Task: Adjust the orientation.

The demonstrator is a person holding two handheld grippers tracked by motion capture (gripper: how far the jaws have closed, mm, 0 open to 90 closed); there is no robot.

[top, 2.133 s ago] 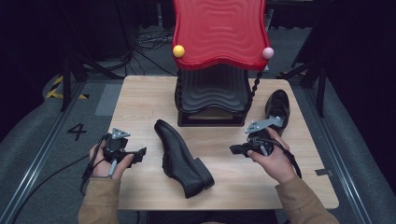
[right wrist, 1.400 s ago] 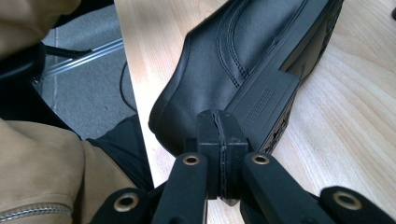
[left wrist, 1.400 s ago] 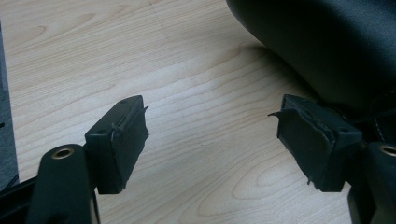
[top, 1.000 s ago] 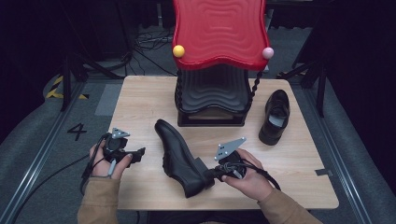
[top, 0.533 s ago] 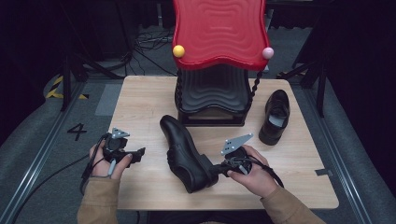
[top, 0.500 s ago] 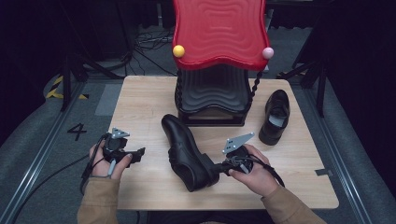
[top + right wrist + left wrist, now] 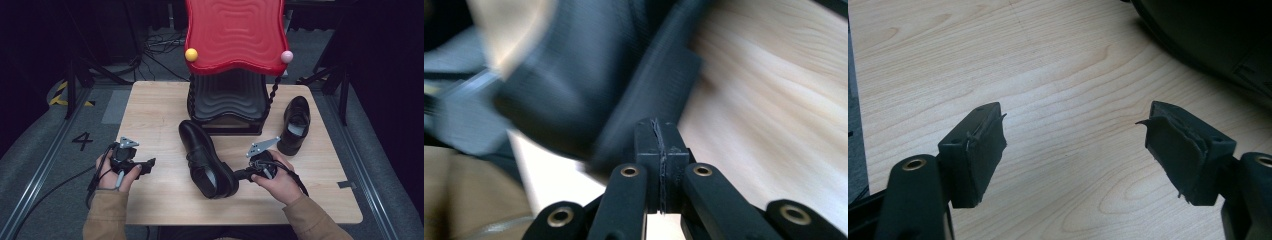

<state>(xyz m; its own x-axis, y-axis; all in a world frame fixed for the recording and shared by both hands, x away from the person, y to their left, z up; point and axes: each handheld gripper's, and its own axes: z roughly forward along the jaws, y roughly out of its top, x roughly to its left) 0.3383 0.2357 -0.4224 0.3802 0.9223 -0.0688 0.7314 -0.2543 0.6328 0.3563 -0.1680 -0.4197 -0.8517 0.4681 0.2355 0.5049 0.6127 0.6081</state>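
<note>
The left claw (image 7: 149, 163) sits low over the left part of the bench (image 7: 150, 110), jaws spread wide with nothing between them; in the left gripper view only bare wood lies between the pads, and the dark side of a shoe fills the upper right corner. At mid-bench lies the near shoe (image 7: 206, 159), toe toward the rack (image 7: 227, 102) with its red top and heel toward the person. The right claw (image 7: 239, 175) has its jaws pressed fully together, tip against the heel (image 7: 644, 85) of that shoe; the blurred right gripper view shows nothing pinched between them.

The step looks like nudging this shoe with a closed tip. To do it well, push low on the heel block rather than the soft upper, so the shoe slides or pivots flat instead of tipping. Keep the push slow. The free left claw could steady the toe side. The second shoe (image 7: 295, 124) stands well apart on the right, beside the rack.
</note>
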